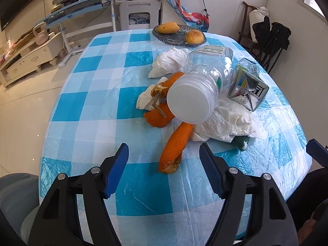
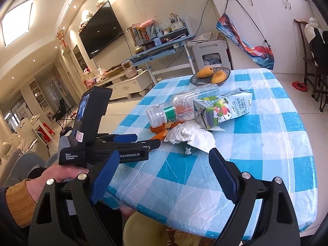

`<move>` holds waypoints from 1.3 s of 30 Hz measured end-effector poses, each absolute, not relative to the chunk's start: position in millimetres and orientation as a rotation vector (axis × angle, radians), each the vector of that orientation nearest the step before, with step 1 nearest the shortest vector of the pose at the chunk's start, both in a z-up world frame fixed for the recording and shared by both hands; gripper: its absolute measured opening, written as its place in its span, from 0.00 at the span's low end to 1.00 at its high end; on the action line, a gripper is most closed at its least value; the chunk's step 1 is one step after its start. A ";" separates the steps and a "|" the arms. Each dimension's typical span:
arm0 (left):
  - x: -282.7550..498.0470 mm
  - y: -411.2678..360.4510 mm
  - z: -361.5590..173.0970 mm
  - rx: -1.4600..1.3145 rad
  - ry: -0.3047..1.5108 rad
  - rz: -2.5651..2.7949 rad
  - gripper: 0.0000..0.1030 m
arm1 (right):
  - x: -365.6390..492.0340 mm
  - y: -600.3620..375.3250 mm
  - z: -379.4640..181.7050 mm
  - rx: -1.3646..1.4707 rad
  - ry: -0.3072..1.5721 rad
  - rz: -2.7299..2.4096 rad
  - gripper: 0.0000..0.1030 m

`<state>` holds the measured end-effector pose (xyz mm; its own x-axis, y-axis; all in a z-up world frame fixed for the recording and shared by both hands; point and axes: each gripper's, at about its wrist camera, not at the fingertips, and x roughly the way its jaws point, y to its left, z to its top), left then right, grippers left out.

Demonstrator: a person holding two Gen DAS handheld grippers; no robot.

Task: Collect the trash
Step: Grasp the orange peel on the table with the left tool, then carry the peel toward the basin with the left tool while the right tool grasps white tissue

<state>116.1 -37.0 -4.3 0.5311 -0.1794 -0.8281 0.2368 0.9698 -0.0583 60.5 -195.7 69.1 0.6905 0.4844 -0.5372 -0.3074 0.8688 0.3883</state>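
The trash sits heaped together near the middle of the checked counter [image 1: 98,106]: a clear plastic bottle [image 1: 203,78] lying on its side with its white cap toward the near edge, strips of orange peel [image 1: 174,149] under and in front of it, crumpled tissues [image 1: 223,123], and a flattened milk carton [image 2: 223,106] leaning against the bottle. A small dark green scrap [image 1: 243,142] lies just beside the tissues; I can't make out what it is.

The left gripper [image 1: 164,157] hovers low over the near edge, jaws wide and empty, with the closest peel strip lying between them. The right gripper [image 2: 164,164] hangs back off the counter's corner, jaws also wide, holding nothing.

My worry is the pile itself. The bottle rests on peel and tissue, so tugging the peel out could set it rolling toward the edge, and the carton propped on it would likely slide too. The peel looks thin and curled, so the jaws could pinch the plastic tablecloth along with it and drag the whole heap.

The fruit basket [image 2: 209,75] at the far side holds two mangoes [image 2: 205,71], which are surely not trash.

A yellowish rim [image 2: 143,225] shows under the counter's near edge, perhaps a bin, but it is cut off. How much peel lies beneath the bottle is hidden.
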 end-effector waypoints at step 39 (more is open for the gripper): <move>84.9 46.0 37.4 -0.235 0.951 -0.183 0.14 | 133.8 -110.2 43.1 -0.269 0.786 0.493 0.76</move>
<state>84.9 46.0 37.4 0.5683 -0.2567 -0.7818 0.0509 0.9592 -0.2780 133.8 -110.2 43.1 0.6019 0.3224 -0.7306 -0.5178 0.8540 -0.0498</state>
